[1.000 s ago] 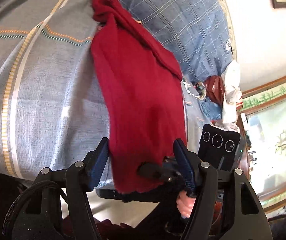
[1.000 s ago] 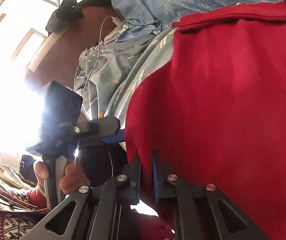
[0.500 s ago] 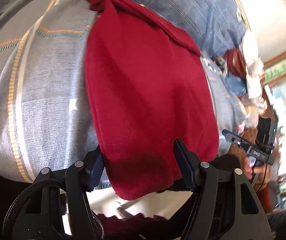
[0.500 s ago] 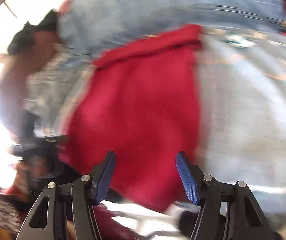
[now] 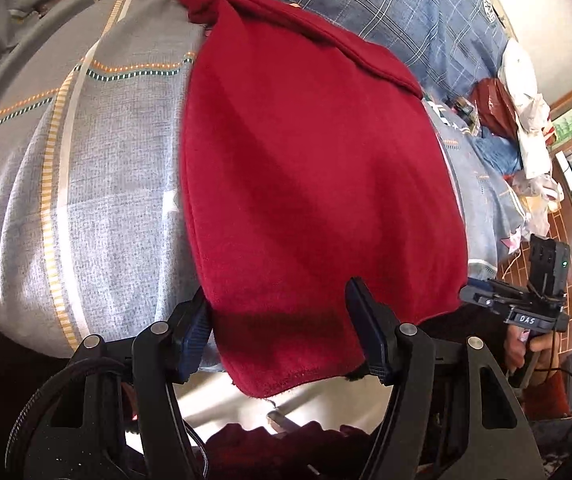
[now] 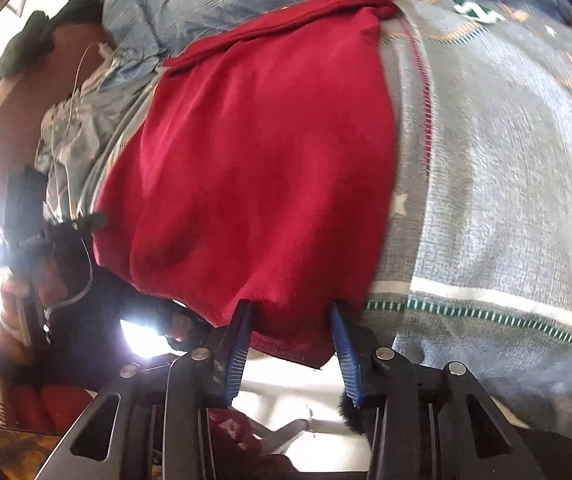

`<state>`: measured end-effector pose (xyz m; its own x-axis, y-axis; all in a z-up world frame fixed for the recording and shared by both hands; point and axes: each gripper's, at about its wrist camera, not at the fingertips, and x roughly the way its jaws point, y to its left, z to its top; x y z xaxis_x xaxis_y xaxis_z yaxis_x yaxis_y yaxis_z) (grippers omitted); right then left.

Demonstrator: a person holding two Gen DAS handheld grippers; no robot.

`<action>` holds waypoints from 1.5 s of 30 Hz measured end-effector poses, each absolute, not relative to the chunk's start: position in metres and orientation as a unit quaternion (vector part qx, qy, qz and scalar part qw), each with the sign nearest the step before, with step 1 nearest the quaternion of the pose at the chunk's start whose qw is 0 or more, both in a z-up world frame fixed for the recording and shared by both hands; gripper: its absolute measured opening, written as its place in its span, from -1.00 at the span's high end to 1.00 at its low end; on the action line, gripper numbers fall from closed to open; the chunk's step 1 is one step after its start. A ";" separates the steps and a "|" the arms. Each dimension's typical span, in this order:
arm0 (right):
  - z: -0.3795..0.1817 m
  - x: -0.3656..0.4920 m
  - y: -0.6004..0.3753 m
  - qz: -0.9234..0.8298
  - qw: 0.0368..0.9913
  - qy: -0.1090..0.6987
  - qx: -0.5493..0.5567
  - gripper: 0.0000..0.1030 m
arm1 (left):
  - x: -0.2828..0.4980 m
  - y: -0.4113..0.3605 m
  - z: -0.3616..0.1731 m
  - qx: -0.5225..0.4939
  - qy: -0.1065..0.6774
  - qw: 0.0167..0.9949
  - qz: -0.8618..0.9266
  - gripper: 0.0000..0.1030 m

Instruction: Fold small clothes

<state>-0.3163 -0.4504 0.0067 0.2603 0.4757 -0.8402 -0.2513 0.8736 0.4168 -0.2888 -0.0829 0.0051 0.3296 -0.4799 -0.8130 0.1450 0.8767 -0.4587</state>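
Observation:
A red knit garment (image 5: 309, 168) lies spread flat on the grey-blue striped bed sheet (image 5: 98, 200), its near hem hanging over the bed's edge. My left gripper (image 5: 282, 324) stands open at the hem's left part, with the cloth between the fingers but not pinched. My right gripper (image 6: 291, 344) is at the hem's right corner, jaws closing with the red garment (image 6: 254, 168) between them, pads not pressing on it. The right gripper (image 5: 513, 304) also shows at the right of the left wrist view, held by a hand (image 5: 525, 350).
A blue plaid quilt (image 5: 397, 12) lies beyond the garment. Bags and crumpled clothes (image 5: 521, 92) pile up at the far right near a wooden frame. Dark clothes (image 6: 46, 28) hang on the brown headboard, with a white cable (image 6: 80, 64) below. Bright window glare fills the left.
The right gripper let go of the hem beside the left gripper, swung away to the right and opened wide, then narrowed. The red garment now lies spread much wider. The left gripper tilted slightly.

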 end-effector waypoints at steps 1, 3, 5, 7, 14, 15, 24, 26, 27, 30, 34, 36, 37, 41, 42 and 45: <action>0.008 -0.318 -0.453 0.230 0.790 0.560 0.099 0.26 | -0.289 -0.086 0.005 -0.148 0.545 0.802 -0.194 -0.24; 0.015 -0.321 -0.456 0.222 0.797 0.553 0.095 0.24 | -0.290 -0.087 0.004 -0.139 0.545 0.804 -0.194 -0.24; 0.014 -0.320 -0.457 0.210 0.799 0.554 0.098 0.12 | -0.289 -0.090 0.003 -0.136 0.544 0.805 -0.193 -0.25; 0.013 -0.320 -0.463 0.204 0.800 0.555 0.105 0.12 | -0.289 -0.089 0.003 -0.136 0.543 0.806 -0.193 -0.25; 0.003 -0.311 -0.456 0.228 0.789 0.558 0.118 0.11 | -0.291 -0.094 0.002 -0.133 0.545 0.806 -0.188 -0.25; 0.007 -0.312 -0.458 0.257 0.783 0.547 0.144 0.13 | -0.291 -0.094 0.002 -0.133 0.545 0.806 -0.187 -0.25; 0.006 -0.311 -0.464 0.224 0.789 0.556 0.135 0.01 | -0.292 -0.101 0.001 -0.122 0.543 0.811 -0.182 -0.25; 0.008 -0.313 -0.468 0.221 0.788 0.561 0.125 0.00 | -0.292 -0.101 0.001 -0.123 0.543 0.810 -0.182 -0.25; 0.011 -0.315 -0.472 0.221 0.790 0.556 0.132 -0.02 | -0.293 -0.102 0.000 -0.125 0.543 0.811 -0.182 -0.26; 0.010 -0.317 -0.483 0.212 0.794 0.553 0.139 -0.26 | -0.293 -0.103 -0.001 -0.125 0.540 0.812 -0.182 -0.26; -0.003 -0.310 -0.482 0.229 0.777 0.566 0.151 -0.25 | -0.294 -0.104 -0.002 -0.121 0.539 0.814 -0.180 -0.26; -0.004 -0.306 -0.474 0.236 0.776 0.566 0.147 -0.14 | -0.295 -0.104 -0.002 -0.120 0.540 0.814 -0.178 -0.26; 0.000 -0.306 -0.472 0.249 0.777 0.558 0.150 0.16 | -0.295 -0.103 -0.002 -0.120 0.541 0.813 -0.177 -0.26; 0.013 -0.305 -0.465 0.277 0.782 0.536 0.160 0.29 | -0.295 -0.106 -0.003 -0.112 0.543 0.815 -0.172 -0.27; 0.011 -0.303 -0.465 0.278 0.780 0.536 0.163 0.29 | -0.295 -0.107 -0.003 -0.109 0.543 0.815 -0.172 -0.29; -0.004 -0.299 -0.462 0.265 0.771 0.559 0.149 0.28 | -0.294 -0.113 -0.003 -0.099 0.543 0.816 -0.168 -0.31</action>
